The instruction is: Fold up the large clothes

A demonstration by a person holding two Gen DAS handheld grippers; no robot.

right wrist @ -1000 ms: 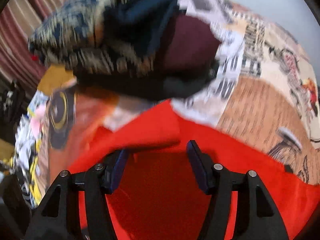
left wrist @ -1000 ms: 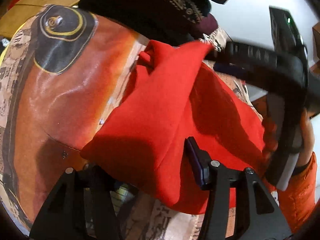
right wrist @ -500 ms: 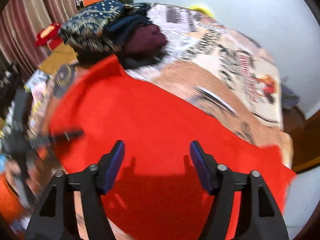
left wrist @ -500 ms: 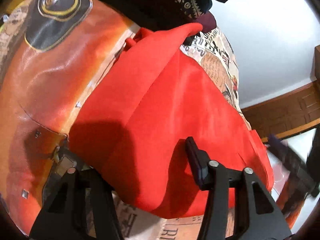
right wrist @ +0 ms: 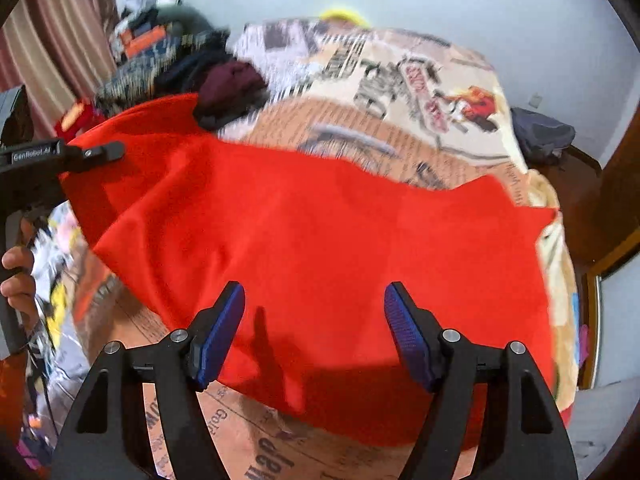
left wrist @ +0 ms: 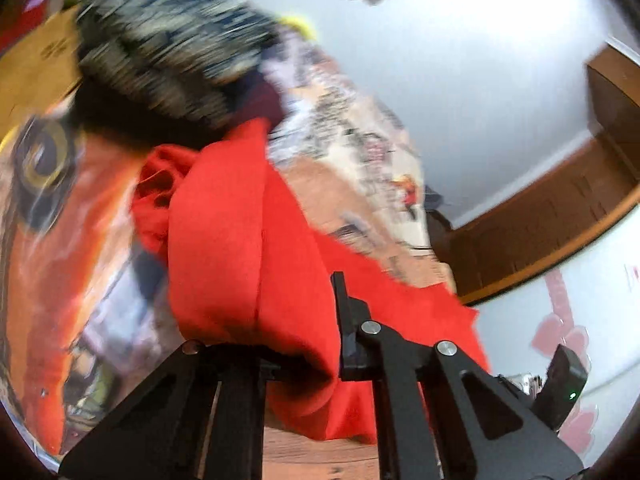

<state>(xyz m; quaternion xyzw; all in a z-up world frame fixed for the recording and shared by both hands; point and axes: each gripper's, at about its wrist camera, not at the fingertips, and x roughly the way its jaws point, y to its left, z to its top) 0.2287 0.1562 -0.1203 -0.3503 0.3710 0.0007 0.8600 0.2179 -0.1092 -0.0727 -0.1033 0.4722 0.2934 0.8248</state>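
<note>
Across the printed bedspread [right wrist: 400, 92] a large red garment [right wrist: 320, 240] is spread, its near edge lying toward six o'clock in the right wrist view and its far corner reaching toward nine o'clock. At that far corner the left gripper [right wrist: 108, 151] is seen, with a bunched fold of the cloth at its tip; the hand [right wrist: 18, 276] carrying it is visible at the left edge. From the left wrist view the same grip is shown: the left gripper [left wrist: 332, 320] has just been closing and is now clamped narrowly on a thick gathered fold of the red garment [left wrist: 224, 248], which rises toward twelve o'clock and drapes down on both sides of the jaws. The right gripper [right wrist: 314, 336] is held wide above the near part of the garment, nothing being pressed between its blue pads [right wrist: 218, 336]; the cloth is seen only beyond them. A heap of dark patterned clothes [right wrist: 188, 72] is piled on the bed at about ten o'clock, touching the garment's far edge. Much of the left wrist view is blurred.
</note>
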